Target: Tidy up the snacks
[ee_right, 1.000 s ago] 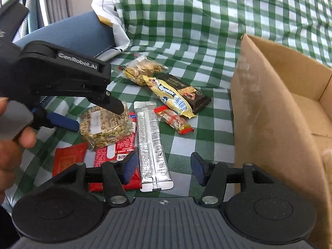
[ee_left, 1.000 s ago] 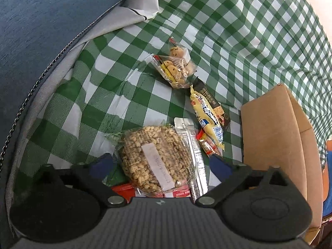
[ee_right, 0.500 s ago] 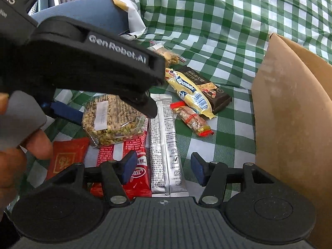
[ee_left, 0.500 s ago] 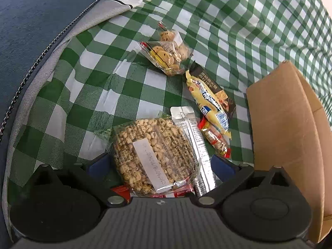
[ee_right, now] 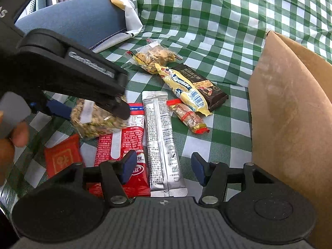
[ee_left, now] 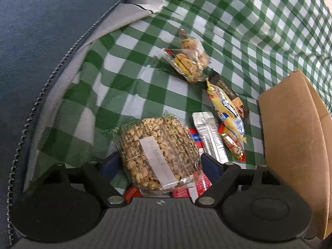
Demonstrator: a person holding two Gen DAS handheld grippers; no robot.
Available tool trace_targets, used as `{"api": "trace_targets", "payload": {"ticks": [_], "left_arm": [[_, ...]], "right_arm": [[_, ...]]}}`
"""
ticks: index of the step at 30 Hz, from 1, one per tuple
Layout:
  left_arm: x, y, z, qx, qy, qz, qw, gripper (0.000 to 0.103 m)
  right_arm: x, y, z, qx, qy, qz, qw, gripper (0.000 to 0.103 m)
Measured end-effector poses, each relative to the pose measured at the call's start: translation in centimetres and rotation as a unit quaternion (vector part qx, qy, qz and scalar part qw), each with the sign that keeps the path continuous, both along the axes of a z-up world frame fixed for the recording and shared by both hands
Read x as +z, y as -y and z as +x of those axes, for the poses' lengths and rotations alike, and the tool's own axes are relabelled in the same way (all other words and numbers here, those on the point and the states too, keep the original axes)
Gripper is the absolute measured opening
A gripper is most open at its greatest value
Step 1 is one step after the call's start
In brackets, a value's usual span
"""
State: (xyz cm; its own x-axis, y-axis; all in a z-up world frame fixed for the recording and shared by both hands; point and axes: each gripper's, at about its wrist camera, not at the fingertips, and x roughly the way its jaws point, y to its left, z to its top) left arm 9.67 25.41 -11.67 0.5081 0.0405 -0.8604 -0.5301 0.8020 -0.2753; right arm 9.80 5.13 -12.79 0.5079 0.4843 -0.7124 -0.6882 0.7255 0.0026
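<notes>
Left gripper (ee_left: pixel 158 165): your blue fingers (ee_left: pixel 209 167) press on both sides of the cereal bag (ee_left: pixel 159 152), so it is gripped between them; from the right wrist view the bag (ee_right: pixel 97 117) hangs off the cloth, above the red packets.
Right gripper (ee_right: pixel 164 168): your fingers (ee_right: pixel 128 166) stand apart with nothing between them, hovering over the lower end of the silver sachet (ee_right: pixel 162 143).
Your left hand (ee_right: pixel 12 132): it shows at the left edge of the right wrist view, wrapped around the handle.
Cereal bag: clear wrap, round puffed pieces, a white label strip across its face.
Checked cloth (ee_right: pixel 217 20): green and white, it covers the worktop under all the snacks.
Red packet (ee_right: pixel 122 143): lies flat just left of the silver sachet, its top end under the lifted bag.
Small red square packet (ee_right: pixel 62 158): lies left of the long red one, near your left hand.
Yellow candy bag (ee_right: pixel 184 88): lies slanted, partly over the dark chocolate bar (ee_right: pixel 209 89).
Small snack bar with red ends (ee_right: pixel 188 119): lies right of the sachet, just below the yellow bag.
Cookie bag (ee_right: pixel 154 58): clear, farthest back in the group, touching the top of the yellow bag.
Cardboard box (ee_right: pixel 290 103): stands open at the right, near the snacks.
Blue chair (ee_right: pixel 78 20): behind the worktop at the left, with a white plastic bag (ee_right: pixel 126 6) resting at its edge.
</notes>
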Motion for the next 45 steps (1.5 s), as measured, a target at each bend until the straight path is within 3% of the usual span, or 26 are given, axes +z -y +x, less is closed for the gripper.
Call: {"api": "trace_targets", "payload": {"ticks": [11, 16, 20, 21, 24, 32, 33, 45], "left_arm": [[0.0, 0.0, 0.0, 0.005, -0.005, 0.002, 1.0000, 0.088], [-0.1, 0.1, 0.1, 0.005, -0.006, 0.000, 1.0000, 0.089], [-0.1, 0.1, 0.2, 0.003, -0.008, 0.004, 1.0000, 0.089], [-0.1, 0.1, 0.2, 0.002, -0.008, 0.005, 1.0000, 0.089], [-0.2, 0.2, 0.3, 0.001, -0.009, 0.008, 0.9999, 0.089], [0.1, 0.0, -0.2, 0.011, -0.002, 0.004, 0.9999, 0.086], [0.2, -0.1, -0.4, 0.015, -0.001, 0.003, 0.9999, 0.086], [2.0, -0.8, -2.4, 0.015, 0.047, -0.030, 0.9983, 0.086]], "right_arm": [[0.1, 0.1, 0.8, -0.014, 0.010, 0.006, 1.000, 0.059], [-0.9, -0.3, 1.8, -0.021, -0.017, -0.008, 1.000, 0.057], [-1.0, -1.2, 0.9, 0.009, 0.017, -0.028, 0.999, 0.055], [-1.0, -1.2, 0.9, 0.010, 0.018, -0.028, 0.999, 0.054], [-0.8, -1.4, 0.7, 0.022, 0.023, -0.029, 0.999, 0.032], [-0.1, -0.6, -0.2, 0.033, 0.053, -0.029, 0.998, 0.017], [0.2, -0.3, -0.4, 0.031, 0.056, -0.024, 0.998, 0.005], [1.9, 2.7, -3.3, 0.043, 0.081, -0.019, 0.996, 0.004]]}}
